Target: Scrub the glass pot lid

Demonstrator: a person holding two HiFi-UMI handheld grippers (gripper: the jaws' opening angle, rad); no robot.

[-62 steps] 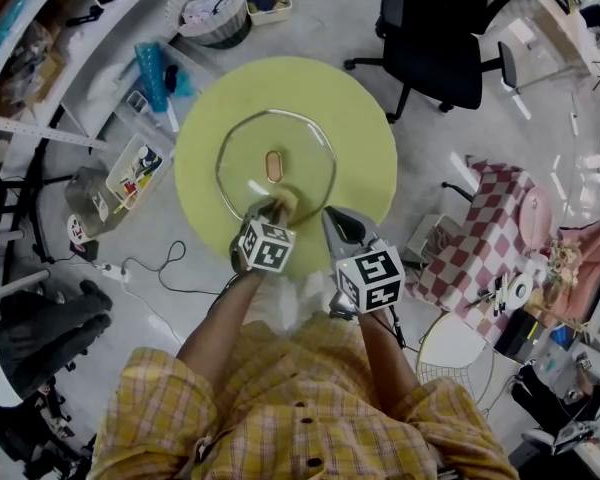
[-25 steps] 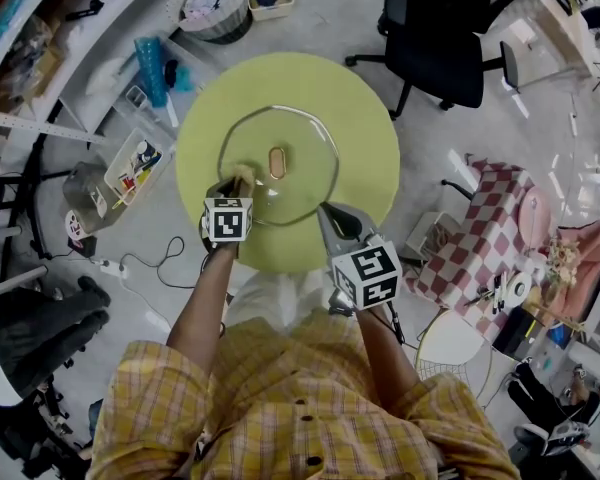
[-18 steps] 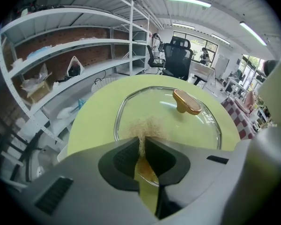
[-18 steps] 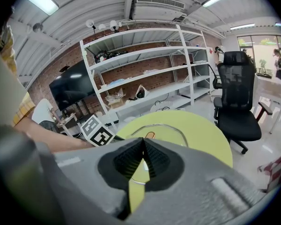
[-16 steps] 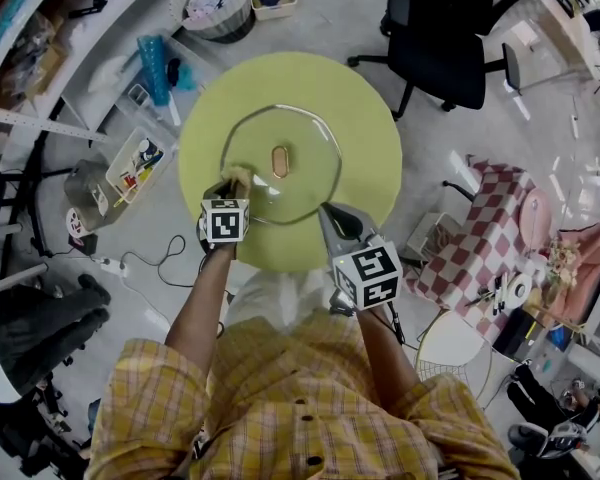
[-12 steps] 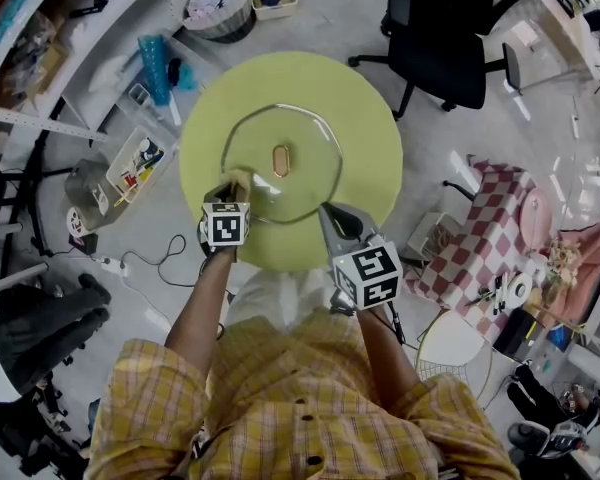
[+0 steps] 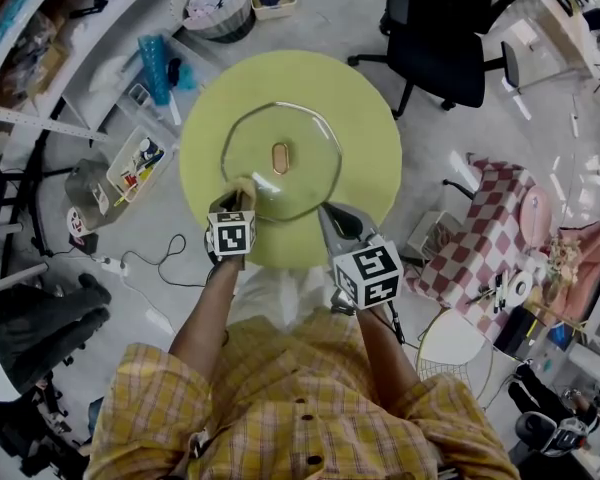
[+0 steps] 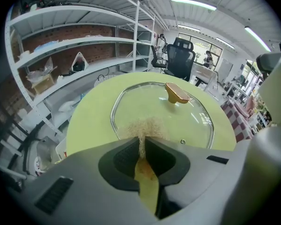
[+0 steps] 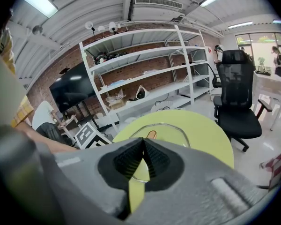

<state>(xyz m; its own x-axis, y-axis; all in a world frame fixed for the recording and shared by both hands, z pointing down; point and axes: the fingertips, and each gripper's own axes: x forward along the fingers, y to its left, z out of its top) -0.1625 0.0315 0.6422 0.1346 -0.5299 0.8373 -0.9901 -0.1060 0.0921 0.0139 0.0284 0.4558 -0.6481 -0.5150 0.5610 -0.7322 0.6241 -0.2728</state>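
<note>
The left claw pinched a tan scrub pad against the glass pot lid at its near rim, on the round desk. The right claw, closed on nothing, would best have braced the lid for firm strokes.

Lime table — clear lid, amber knob, tan scrubber.

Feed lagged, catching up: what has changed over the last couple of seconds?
The left gripper, shut on the scrubber, slid from the near edge of the glass pot lid round to its left side, then drew back slightly toward the person. The right gripper stayed shut by the lid's near right rim; lid and table did not move.
</note>
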